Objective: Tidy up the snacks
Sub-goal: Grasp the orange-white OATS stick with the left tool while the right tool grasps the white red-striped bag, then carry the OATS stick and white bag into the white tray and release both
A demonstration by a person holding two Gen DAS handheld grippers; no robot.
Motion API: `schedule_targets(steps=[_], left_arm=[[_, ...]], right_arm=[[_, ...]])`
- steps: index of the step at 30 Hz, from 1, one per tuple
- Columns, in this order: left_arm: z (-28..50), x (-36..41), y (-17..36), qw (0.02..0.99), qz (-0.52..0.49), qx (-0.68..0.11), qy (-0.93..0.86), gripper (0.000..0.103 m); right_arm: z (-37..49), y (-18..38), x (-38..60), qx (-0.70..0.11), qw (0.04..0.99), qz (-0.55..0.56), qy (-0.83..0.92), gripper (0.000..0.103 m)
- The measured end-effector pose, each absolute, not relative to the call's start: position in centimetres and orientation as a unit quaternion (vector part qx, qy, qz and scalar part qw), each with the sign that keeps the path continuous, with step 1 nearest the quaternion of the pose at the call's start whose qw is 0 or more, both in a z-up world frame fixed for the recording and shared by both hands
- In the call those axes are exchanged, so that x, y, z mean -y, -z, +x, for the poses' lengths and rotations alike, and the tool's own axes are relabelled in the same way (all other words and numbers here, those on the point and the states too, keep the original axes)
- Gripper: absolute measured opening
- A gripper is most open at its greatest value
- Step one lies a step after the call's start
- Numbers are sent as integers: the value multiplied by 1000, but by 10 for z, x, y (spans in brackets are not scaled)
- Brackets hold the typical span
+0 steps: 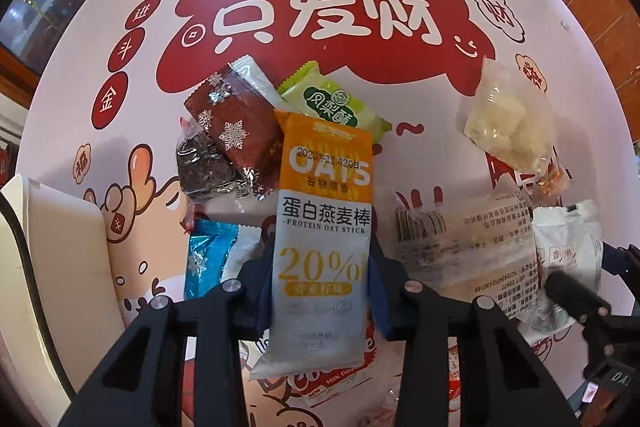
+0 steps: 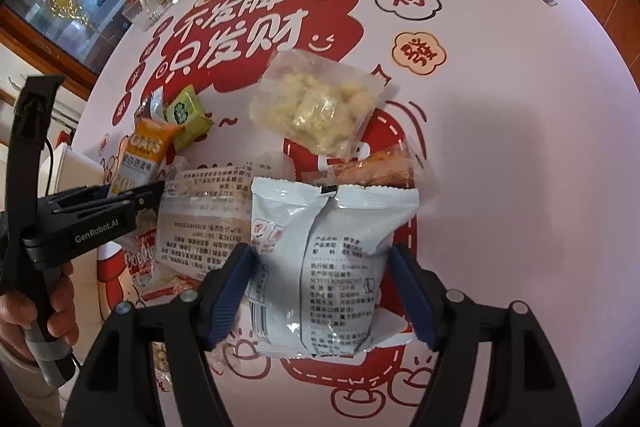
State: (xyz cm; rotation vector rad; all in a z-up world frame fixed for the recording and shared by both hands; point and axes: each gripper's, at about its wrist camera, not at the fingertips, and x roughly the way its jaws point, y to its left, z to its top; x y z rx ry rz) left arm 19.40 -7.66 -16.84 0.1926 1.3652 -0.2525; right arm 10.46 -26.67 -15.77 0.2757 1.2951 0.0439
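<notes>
Here, in the left wrist view, the left gripper [image 1: 320,291] pinches the oat stick packet [image 1: 325,223] between its two blue pads, above the round table [image 1: 500,39]. A brown snowflake packet [image 1: 236,129] and a green cake packet [image 1: 334,103] lie just behind it. In the right wrist view, the right gripper [image 2: 320,291] squeezes a white snack bag [image 2: 328,259] from both sides. A clear puffed snack bag [image 2: 318,103] lies beyond it.
</notes>
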Motion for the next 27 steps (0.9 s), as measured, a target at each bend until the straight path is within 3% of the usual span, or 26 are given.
schedule_targets(steps=[4, 8, 11, 27], left_arm=[[191, 78, 162, 774, 89, -616, 118, 36], [185, 75, 147, 786, 88, -600, 120, 35], [176, 66, 130, 794, 78, -589, 128, 35], [86, -17, 26, 831, 61, -524, 177, 35]], right_arm=[[106, 168, 261, -617, 777, 124, -17, 74], [101, 172, 264, -618, 776, 127, -11, 60], [93, 162, 262, -605, 788, 113, 0, 56], [32, 72, 202, -532, 842, 86, 2, 55]])
